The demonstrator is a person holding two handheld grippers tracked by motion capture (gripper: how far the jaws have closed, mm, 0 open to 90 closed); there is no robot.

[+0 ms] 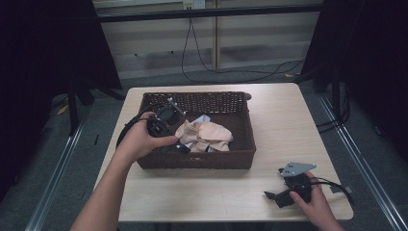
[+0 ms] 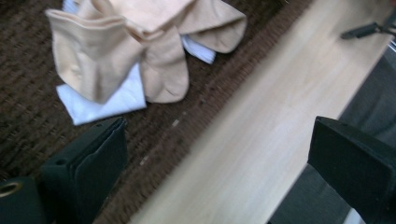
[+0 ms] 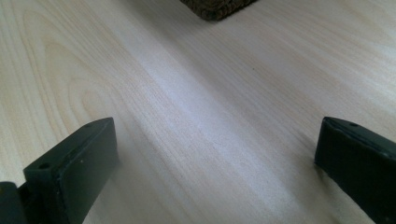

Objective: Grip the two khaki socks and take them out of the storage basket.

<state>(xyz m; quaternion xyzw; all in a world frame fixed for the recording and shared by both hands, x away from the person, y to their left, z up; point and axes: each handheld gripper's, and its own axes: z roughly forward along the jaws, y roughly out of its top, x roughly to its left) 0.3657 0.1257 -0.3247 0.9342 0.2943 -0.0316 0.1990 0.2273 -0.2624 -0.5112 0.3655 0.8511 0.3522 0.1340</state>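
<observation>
A dark brown wicker basket (image 1: 197,161) stands mid-table and holds a heap of peach socks (image 1: 204,134) on a pale white cloth (image 1: 201,119). My left gripper (image 1: 178,144) hovers over the basket's left part, just left of the socks, open. In the left gripper view its jaws (image 2: 219,140) stand wide apart and bare, with the peach socks (image 2: 140,46) and white cloth (image 2: 116,100) ahead on the basket floor (image 2: 28,112). My right gripper (image 1: 275,183) rests low near the table's front right corner, open. Its jaws (image 3: 215,135) are spread over bare wood (image 3: 210,93).
The light wooden table (image 1: 284,120) has open room right of and in front of the basket. A basket corner (image 3: 217,7) lies ahead of the right gripper. Black cables (image 1: 231,72) run over the floor behind, and dark curtains flank both sides.
</observation>
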